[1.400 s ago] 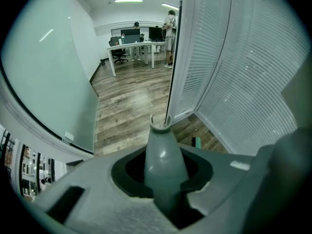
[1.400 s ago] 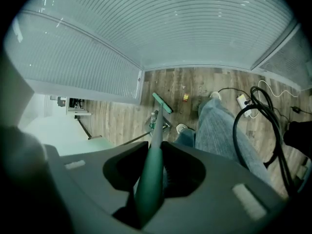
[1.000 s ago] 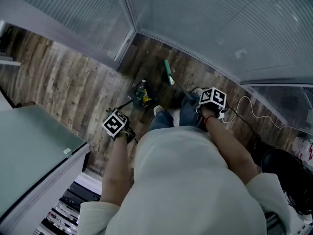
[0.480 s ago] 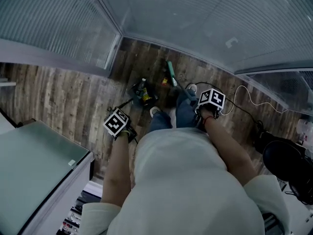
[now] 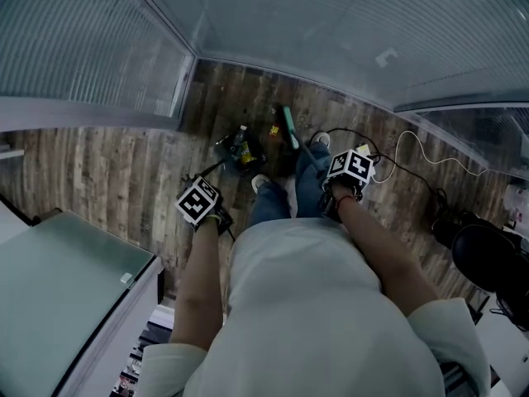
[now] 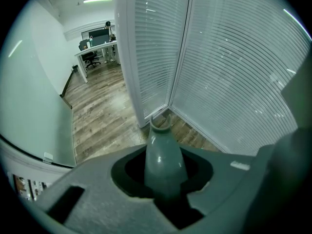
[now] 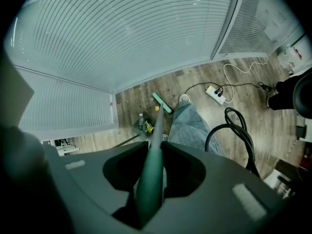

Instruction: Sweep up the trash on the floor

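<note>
The left gripper is clamped on the smooth, rounded grey-green dustpan handle, whose tip ends in a hook. The right gripper grips the tapering green broom handle. The flat green broom head rests on the wood-plank floor, just beside a small yellow scrap. The dark dustpan nearby holds a plastic bottle.

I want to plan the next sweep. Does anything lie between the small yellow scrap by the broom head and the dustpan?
Nothing visible does. Only bare wooden floor shows between the yellow scrap and the dustpan. The person's shoe lies off to the side, nearer the body.
</note>
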{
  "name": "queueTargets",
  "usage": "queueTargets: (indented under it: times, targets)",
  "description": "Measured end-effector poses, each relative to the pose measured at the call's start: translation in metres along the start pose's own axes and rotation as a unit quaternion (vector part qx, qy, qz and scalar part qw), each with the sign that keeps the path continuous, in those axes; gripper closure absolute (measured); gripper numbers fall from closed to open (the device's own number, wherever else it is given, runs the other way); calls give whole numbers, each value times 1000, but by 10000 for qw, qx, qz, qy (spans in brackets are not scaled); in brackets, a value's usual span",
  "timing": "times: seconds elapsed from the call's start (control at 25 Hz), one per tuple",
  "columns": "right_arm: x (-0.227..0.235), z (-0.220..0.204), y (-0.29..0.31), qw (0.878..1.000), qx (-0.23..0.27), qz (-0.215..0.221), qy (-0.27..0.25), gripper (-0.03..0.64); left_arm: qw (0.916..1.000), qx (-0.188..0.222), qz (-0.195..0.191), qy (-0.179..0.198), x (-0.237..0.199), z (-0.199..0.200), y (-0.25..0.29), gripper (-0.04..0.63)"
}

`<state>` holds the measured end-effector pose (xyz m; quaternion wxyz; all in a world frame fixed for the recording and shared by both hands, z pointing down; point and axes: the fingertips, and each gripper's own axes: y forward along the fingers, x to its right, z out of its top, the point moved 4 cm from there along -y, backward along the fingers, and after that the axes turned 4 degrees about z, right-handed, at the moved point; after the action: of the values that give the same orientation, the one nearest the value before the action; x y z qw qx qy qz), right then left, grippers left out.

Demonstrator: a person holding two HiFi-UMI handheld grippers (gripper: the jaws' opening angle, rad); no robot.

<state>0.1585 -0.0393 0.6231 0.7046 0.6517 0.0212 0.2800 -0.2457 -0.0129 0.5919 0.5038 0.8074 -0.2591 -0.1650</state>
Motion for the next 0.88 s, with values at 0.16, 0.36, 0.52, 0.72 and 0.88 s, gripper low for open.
queueTargets:
  times: [0.16,0.36,0.52,0.72,0.88]
  targets:
    - [1,-1,8,9998,-69,-49,168,520,10000,12,43,17,8,2,4,505]
    - [6,-7,17,9997,-169,-168,70,520,9999,25,84,73,11,4,5,505]
    - [5,-10,22,9996,-186,-170,-84,520,9999,15,77,96,12,7,6,505]
    - [3,-13,26,9991,-231,-226,-277,520,9999,27,75,126,13,6,8,503]
    - [0,-22,26,9983,-326,-247,-421,520,9999,32,74,125,11,6,7,503]
